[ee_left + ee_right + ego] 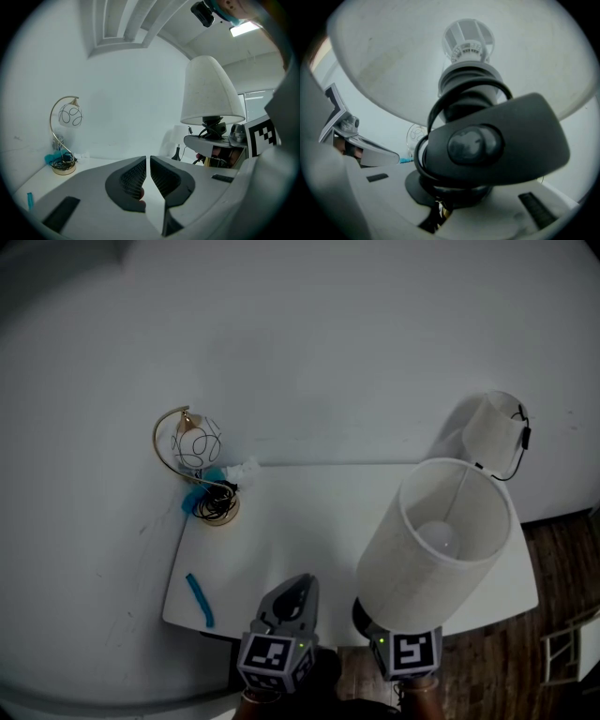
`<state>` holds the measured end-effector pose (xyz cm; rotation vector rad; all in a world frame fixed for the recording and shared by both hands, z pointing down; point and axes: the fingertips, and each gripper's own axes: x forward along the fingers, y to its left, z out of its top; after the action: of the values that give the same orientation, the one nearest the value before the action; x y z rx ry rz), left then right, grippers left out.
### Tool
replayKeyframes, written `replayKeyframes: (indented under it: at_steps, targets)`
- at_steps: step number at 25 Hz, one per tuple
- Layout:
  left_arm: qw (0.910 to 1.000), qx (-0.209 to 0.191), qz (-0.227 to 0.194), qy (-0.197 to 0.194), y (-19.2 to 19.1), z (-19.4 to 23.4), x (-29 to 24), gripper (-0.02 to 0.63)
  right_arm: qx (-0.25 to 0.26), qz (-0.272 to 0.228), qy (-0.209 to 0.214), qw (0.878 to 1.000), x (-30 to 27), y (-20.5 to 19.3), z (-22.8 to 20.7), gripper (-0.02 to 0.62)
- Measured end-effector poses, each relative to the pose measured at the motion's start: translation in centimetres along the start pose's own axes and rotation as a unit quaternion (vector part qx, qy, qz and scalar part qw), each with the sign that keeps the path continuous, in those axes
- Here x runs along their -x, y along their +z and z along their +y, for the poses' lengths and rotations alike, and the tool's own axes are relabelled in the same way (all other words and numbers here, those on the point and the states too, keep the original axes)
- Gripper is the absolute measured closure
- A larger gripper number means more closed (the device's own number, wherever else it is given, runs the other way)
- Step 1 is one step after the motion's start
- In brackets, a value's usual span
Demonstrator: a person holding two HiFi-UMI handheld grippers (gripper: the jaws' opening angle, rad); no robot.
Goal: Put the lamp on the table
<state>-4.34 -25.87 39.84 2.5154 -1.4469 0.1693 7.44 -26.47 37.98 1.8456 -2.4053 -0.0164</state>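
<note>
Lamp [436, 540]: white tapered shade, black base | right tongs [442, 206] clamp base

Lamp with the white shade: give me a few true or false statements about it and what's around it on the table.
1. The right gripper holds the white-shade lamp. True.
2. The left gripper holds the blue strip. False: its jaws are together on nothing; the strip lies at the front left of the table.
3. The gold arc lamp stands at the table's back left corner. True.
4. The white-shade lamp lies flat on the table's left half. False: it is held upright at the right front.
</note>
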Motion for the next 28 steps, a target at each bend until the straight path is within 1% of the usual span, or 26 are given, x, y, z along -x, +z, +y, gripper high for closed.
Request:
replayKeyframes:
  at_steps: [13, 28]
  targets:
    - [1.0000, -0.003, 0.000, 0.008, 0.3, 2.5, -2.1, 0.581, -0.004, 0.001, 0.001, 1.000, -3.6, -1.1, 0.3, 0.578]
    - [0.9999, -0.015, -0.003, -0.007, 1.6, 4.8, -4.6, 0.589, -0.009, -0.011, -0.005, 1.000, -7.5, -1.6, 0.8, 0.578]
